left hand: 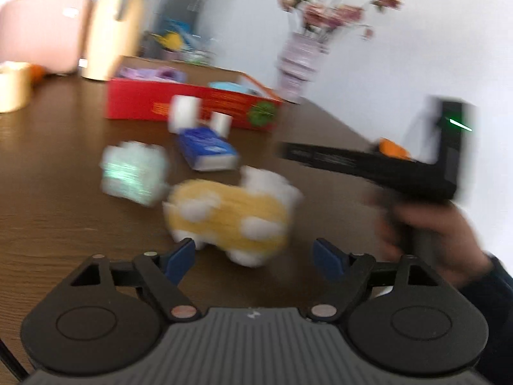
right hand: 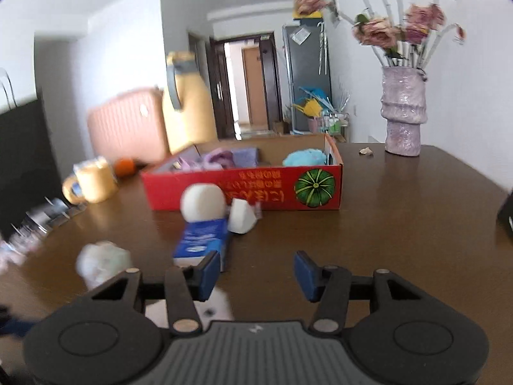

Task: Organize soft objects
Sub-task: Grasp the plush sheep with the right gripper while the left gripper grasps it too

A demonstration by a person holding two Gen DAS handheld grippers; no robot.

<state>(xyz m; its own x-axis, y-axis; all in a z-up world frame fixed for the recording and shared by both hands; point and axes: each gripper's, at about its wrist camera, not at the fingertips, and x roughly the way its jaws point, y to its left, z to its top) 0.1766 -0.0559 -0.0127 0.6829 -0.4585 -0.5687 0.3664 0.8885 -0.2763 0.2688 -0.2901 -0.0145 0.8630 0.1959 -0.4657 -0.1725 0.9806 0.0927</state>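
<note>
Your red box holds some soft things already; the plush toy, tissue pack and others wait mid-bench. Both claws, left claw and right claw, are spread, empty.

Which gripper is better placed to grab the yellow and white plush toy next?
Probably left. The left gripper is open with the yellow and white plush toy just ahead between its fingers. The open right gripper faces bare wooden table.

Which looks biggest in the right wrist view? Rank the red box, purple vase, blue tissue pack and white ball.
1. red box
2. purple vase
3. blue tissue pack and white ball look alike; the pack lies nearer the camera, so unranked.
</note>
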